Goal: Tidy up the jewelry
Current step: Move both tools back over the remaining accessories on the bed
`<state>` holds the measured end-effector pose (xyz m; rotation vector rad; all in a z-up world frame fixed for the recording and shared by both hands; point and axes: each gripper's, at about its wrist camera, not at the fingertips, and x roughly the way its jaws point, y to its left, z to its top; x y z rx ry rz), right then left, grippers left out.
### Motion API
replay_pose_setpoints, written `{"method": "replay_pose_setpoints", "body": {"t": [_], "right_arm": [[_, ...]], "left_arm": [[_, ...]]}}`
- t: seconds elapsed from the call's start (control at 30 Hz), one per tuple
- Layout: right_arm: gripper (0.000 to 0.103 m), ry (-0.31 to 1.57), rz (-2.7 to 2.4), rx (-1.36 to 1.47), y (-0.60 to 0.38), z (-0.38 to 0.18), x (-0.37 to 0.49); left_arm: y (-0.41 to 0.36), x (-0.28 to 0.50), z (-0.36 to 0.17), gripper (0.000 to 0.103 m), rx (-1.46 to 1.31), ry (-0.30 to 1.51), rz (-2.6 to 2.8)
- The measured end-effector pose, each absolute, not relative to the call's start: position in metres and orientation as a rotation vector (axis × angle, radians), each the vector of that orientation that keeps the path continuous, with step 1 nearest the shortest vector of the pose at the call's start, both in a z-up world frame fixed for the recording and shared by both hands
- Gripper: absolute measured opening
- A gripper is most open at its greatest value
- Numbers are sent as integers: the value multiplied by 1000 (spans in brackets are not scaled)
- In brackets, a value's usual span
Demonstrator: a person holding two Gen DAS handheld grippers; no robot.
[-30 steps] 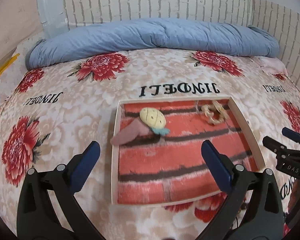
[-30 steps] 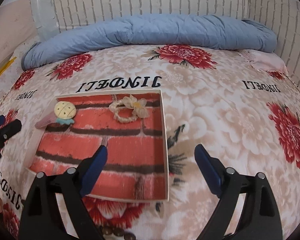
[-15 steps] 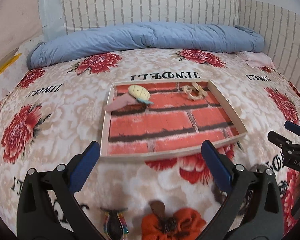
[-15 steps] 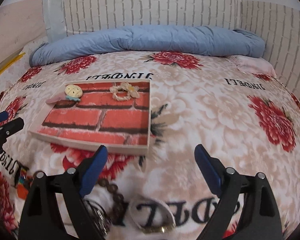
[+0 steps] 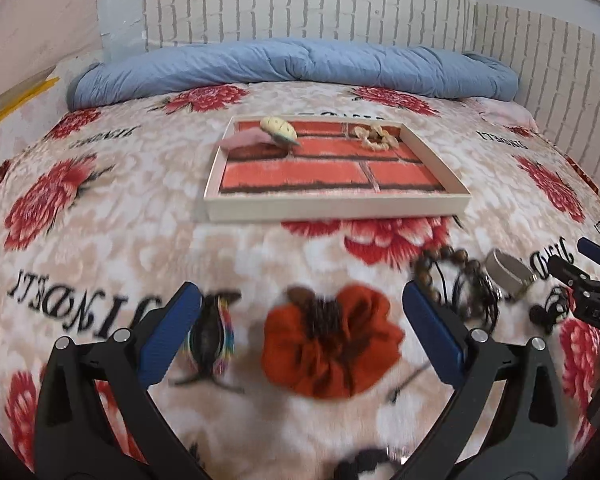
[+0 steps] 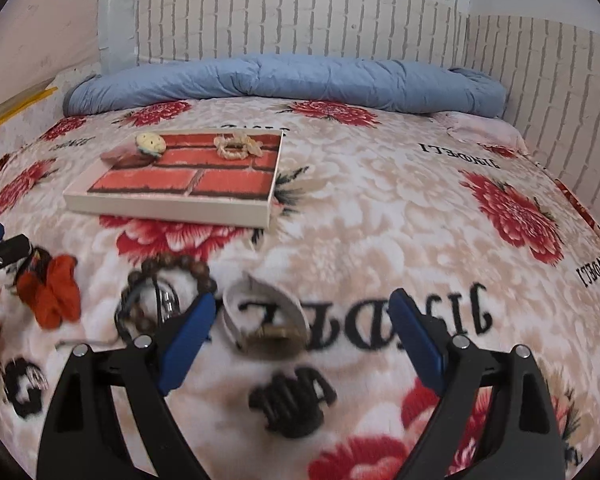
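Two hand-held grippers over the bed, both empty. The left gripper (image 5: 300, 336) has its blue-padded jaws spread wide above one rust-orange fabric scrunchie (image 5: 332, 344); the right gripper (image 6: 302, 330) is likewise spread, bracketing one pale band-shaped bracelet with a brass clasp (image 6: 266, 320). Nearest the right gripper lies one black ribbed hair claw (image 6: 290, 400). Loose on the blanket, counted: one rainbow-edged woven bracelet (image 5: 212, 336) beside the left pad, one dark brown wooden bead bracelet (image 6: 172, 276) tangled with a black cord and a metal piece (blurred, count uncertain), and one small black item (image 6: 22, 386) at lower left, too blurred to identify. Further back sits one shallow cream tray with a red brick-pattern floor (image 5: 336, 202), holding two pieces at its far end: one cream round hair clip with a pink part (image 5: 278, 130) and one beige flower scrunchie (image 5: 374, 138). The floral fleece blanket (image 6: 380, 208) repeats black lettering, upside down, reading "JINDELI" at best. One rolled blue quilt (image 6: 284, 84) lies along the white brick-pattern wall.
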<state>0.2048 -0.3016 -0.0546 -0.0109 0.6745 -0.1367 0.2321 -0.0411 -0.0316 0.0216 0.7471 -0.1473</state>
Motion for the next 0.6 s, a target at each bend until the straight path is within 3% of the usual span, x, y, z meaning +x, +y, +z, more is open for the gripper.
{"method": "replay_pose_setpoints", "body": {"t": [0.6], "right_arm": [[87, 682, -147, 20, -298, -88, 161]], "left_arm": [[-31, 157, -69, 98, 11, 794, -141]]}}
